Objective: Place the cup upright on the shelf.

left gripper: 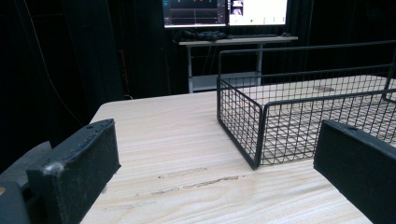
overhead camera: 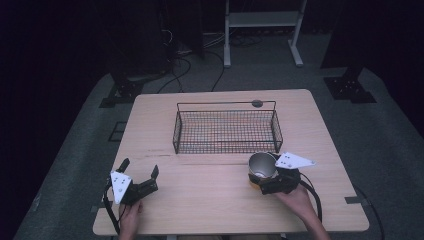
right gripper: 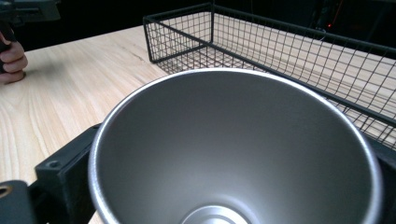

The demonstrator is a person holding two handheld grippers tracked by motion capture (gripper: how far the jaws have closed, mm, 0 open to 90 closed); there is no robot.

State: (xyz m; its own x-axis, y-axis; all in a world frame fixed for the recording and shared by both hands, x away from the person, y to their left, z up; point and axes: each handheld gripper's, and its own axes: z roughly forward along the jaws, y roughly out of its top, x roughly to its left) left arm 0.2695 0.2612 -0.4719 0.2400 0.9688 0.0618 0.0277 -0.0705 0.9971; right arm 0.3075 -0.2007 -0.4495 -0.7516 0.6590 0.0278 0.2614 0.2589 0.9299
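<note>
In right tongs (overhead camera: 262, 176) — unmarked steel cup (overhead camera: 262, 166)

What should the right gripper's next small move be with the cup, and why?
Probably lift the metal cup slightly and carry it forward over the wire basket's near rim. The right gripper is shut on the cup, upright just in front of the basket, which looks empty. The left gripper rests open, away from it.

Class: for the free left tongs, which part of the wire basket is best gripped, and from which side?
Grip the raised top rail of the wire basket at its near left corner, coming from the open left tongs' side: thin rail, walls upright.
</note>
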